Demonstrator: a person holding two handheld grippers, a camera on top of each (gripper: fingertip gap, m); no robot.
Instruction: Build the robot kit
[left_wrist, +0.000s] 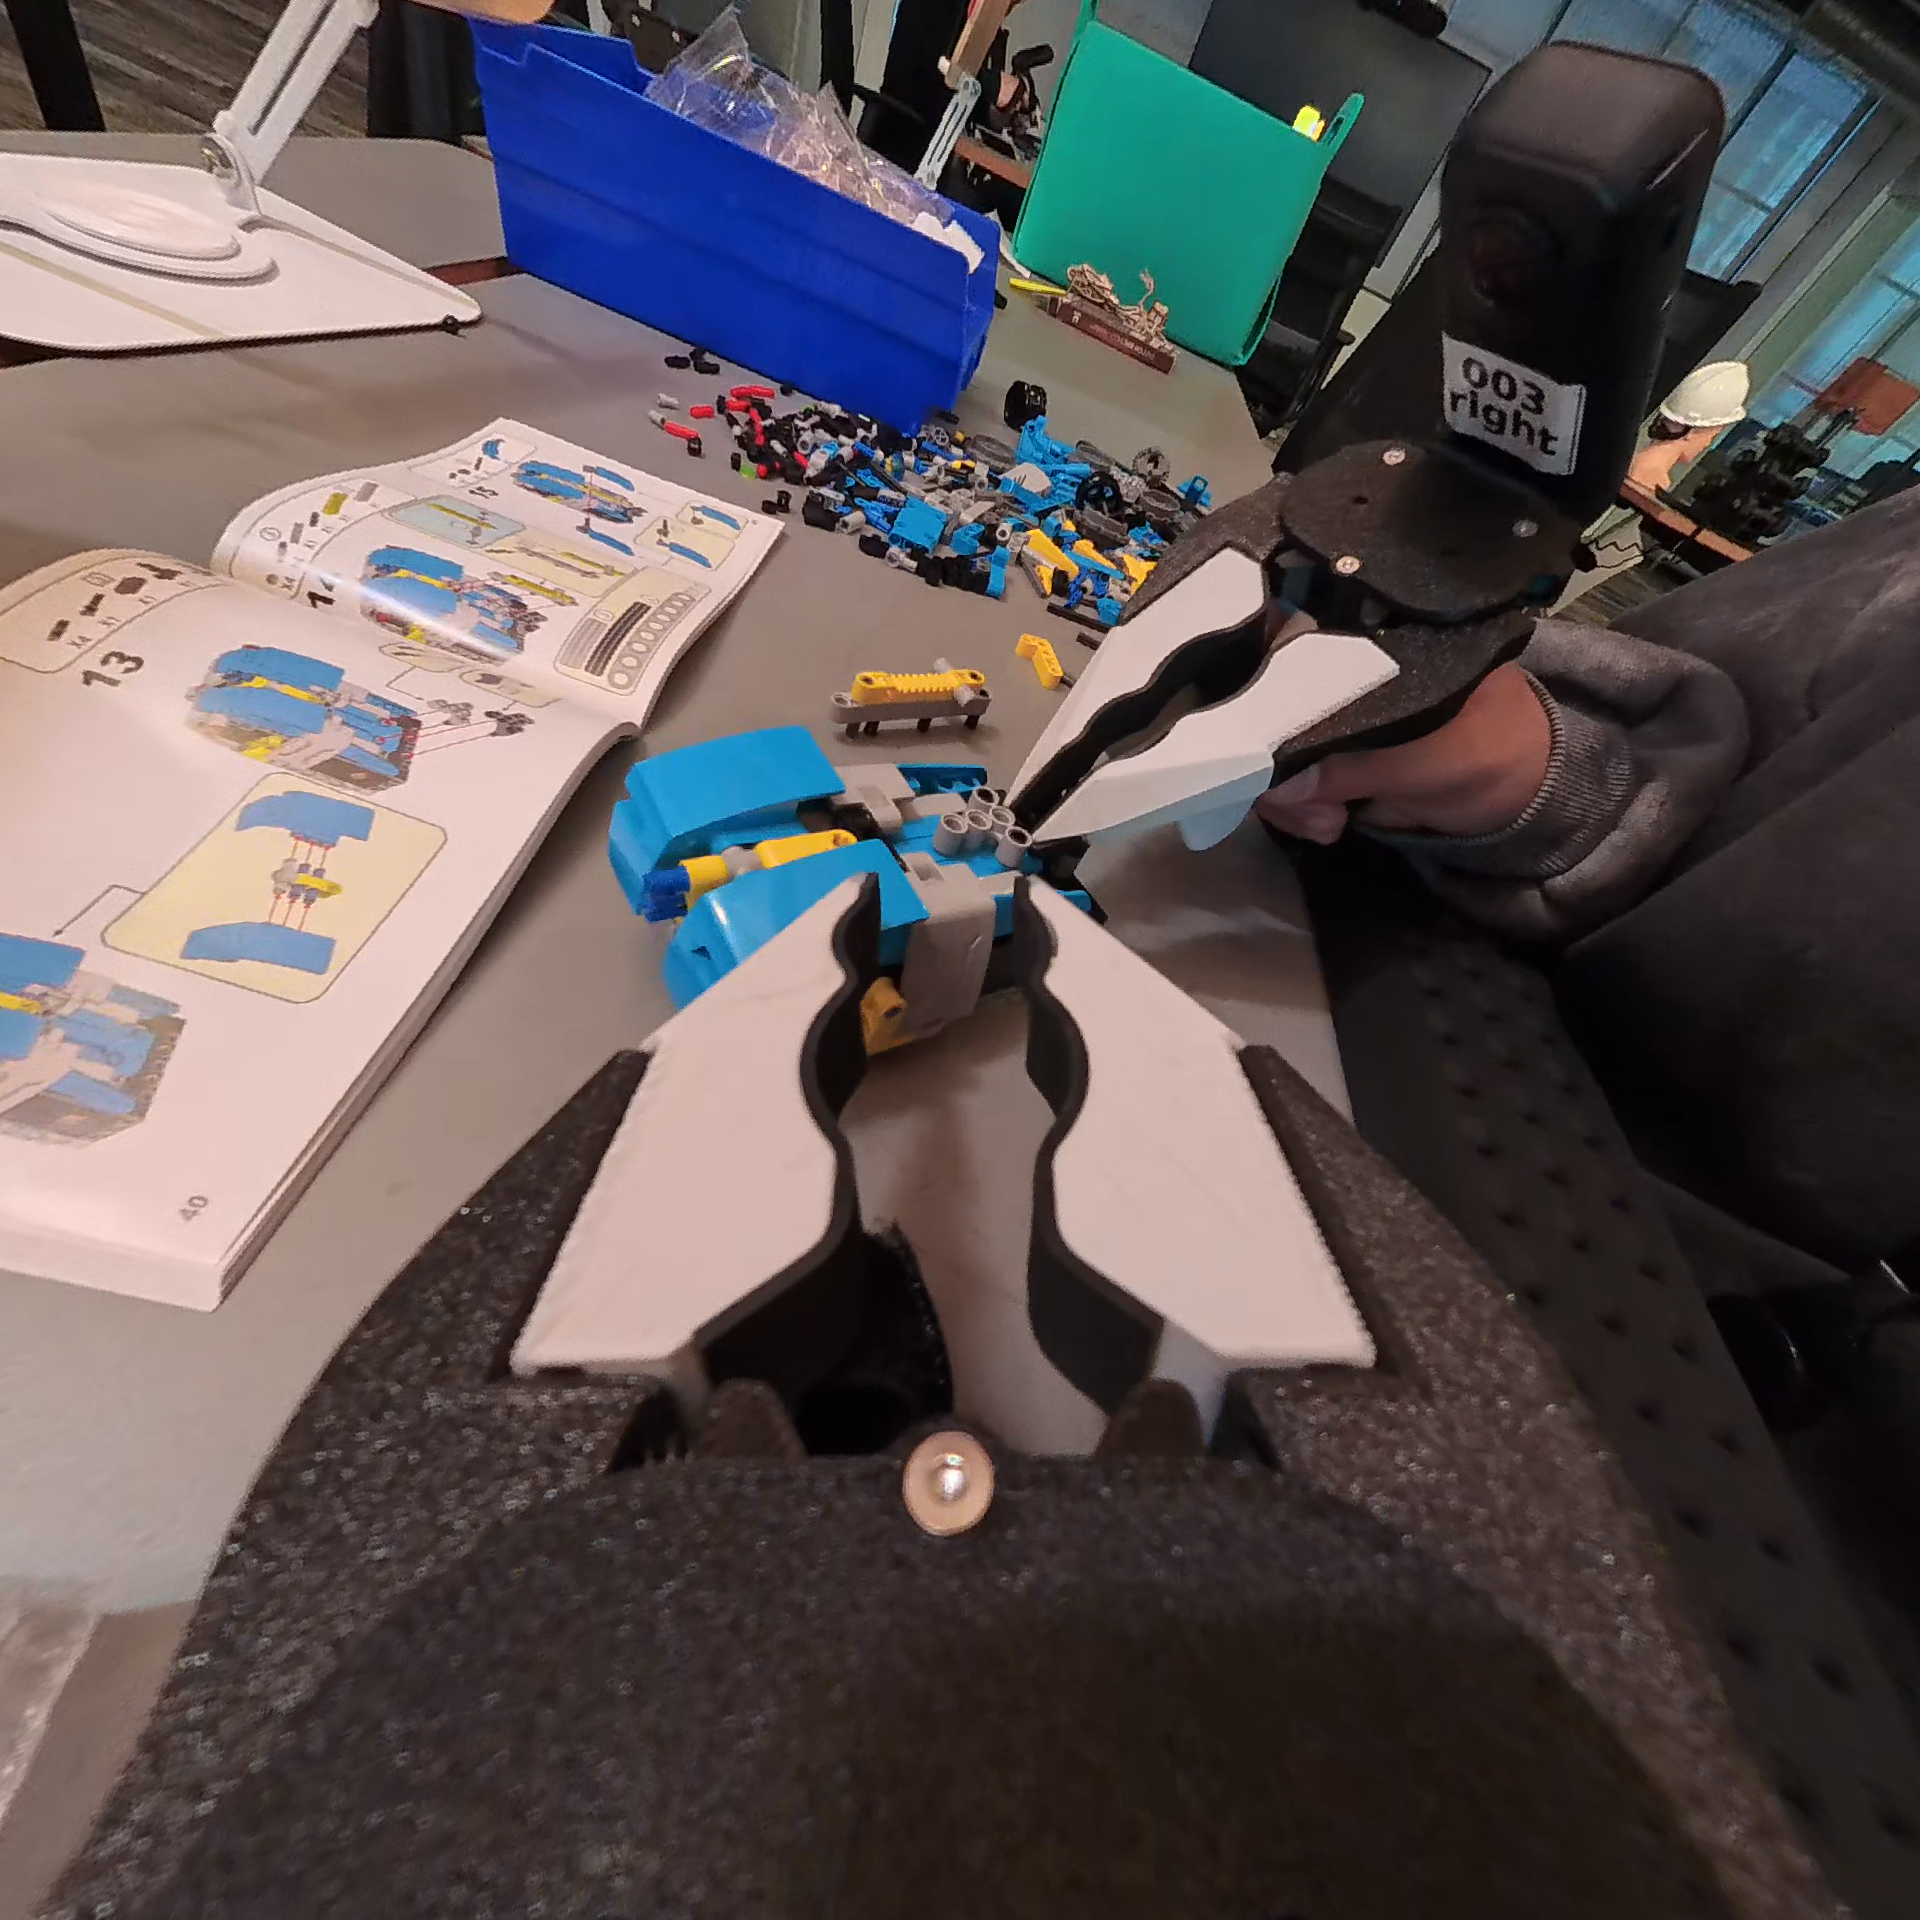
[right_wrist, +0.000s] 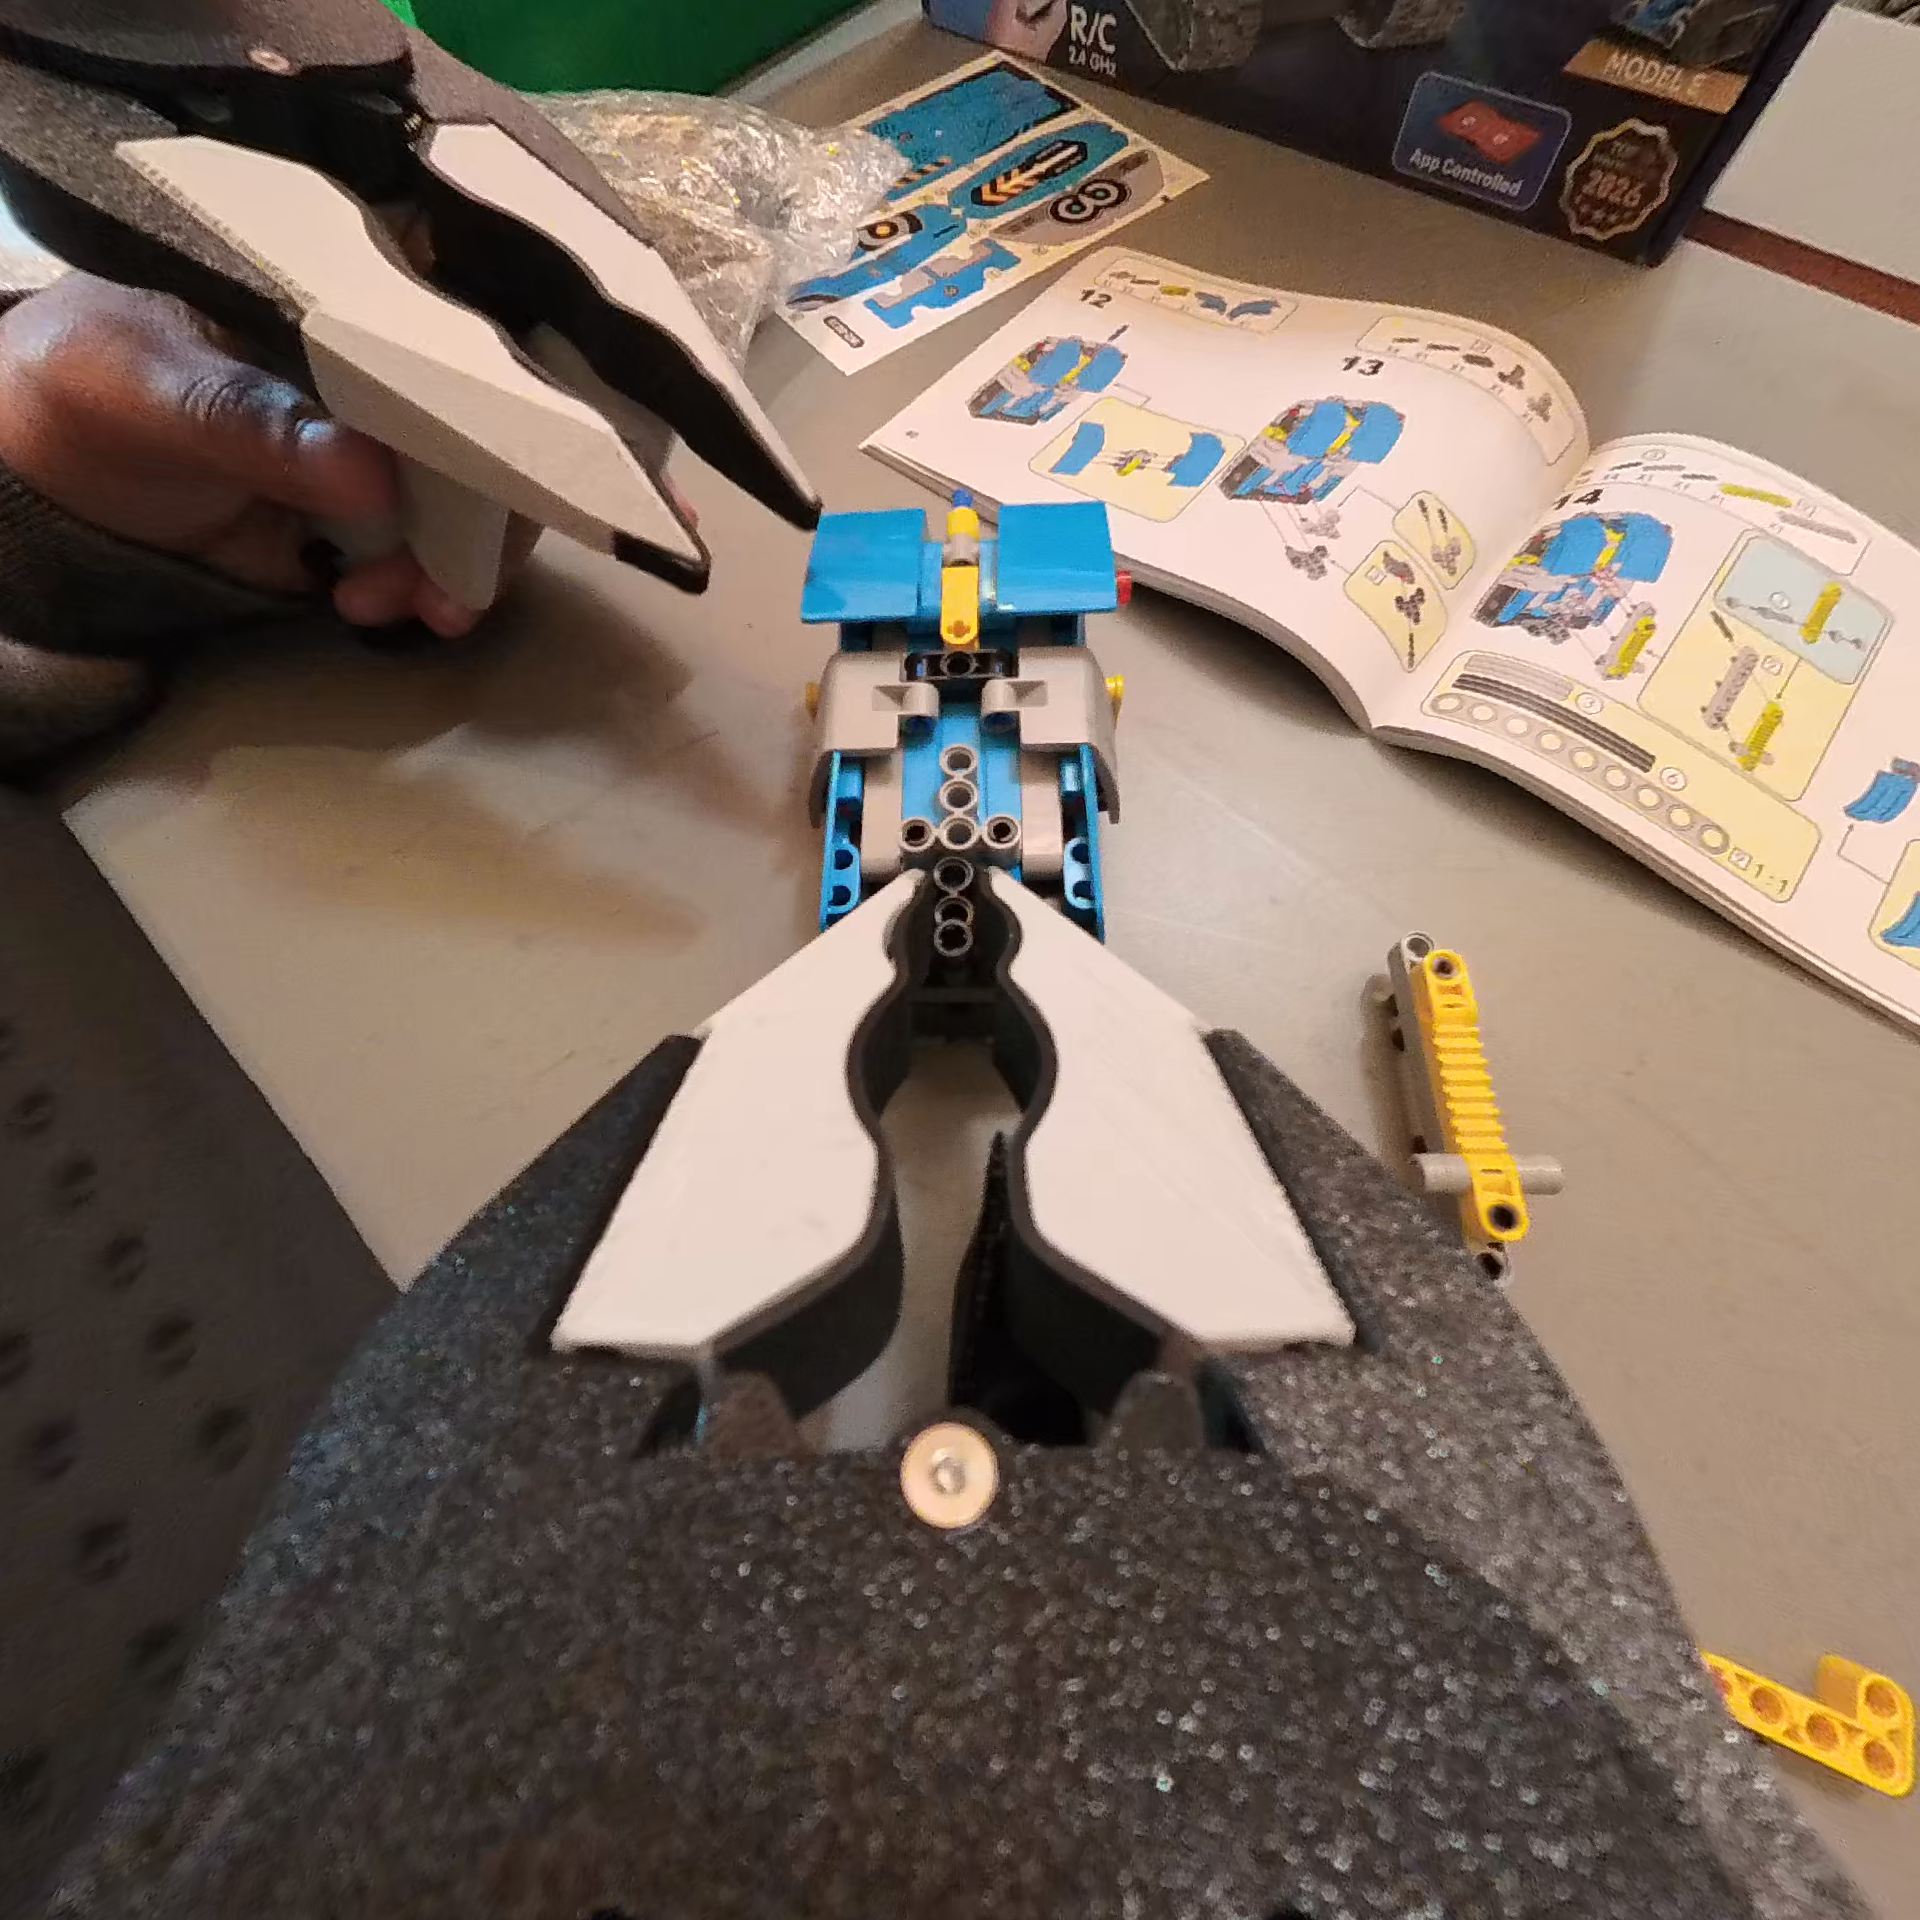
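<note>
A partly built blue, grey and yellow brick vehicle lies on the grey table. It runs straight ahead in the right wrist view. My right gripper is shut on the holed grey beam at the model's near end. It also shows in the left wrist view, held by a hand. My left gripper is open, its fingers spread over the model's side. In the right wrist view the left gripper sits at the model's far left corner, one tip by a blue panel.
An open instruction booklet lies beside the model. A yellow rack sub-assembly and a yellow angled piece lie loose. Behind are a parts pile, blue bin, green bin, sticker sheet and box. The left gripper's tips are roughly 7 centimetres from the right gripper's. The left gripper is farther from the yellow angled piece, some 25 centimetres, than the right, some 20 centimetres. It is also in sight in the left wrist view.
</note>
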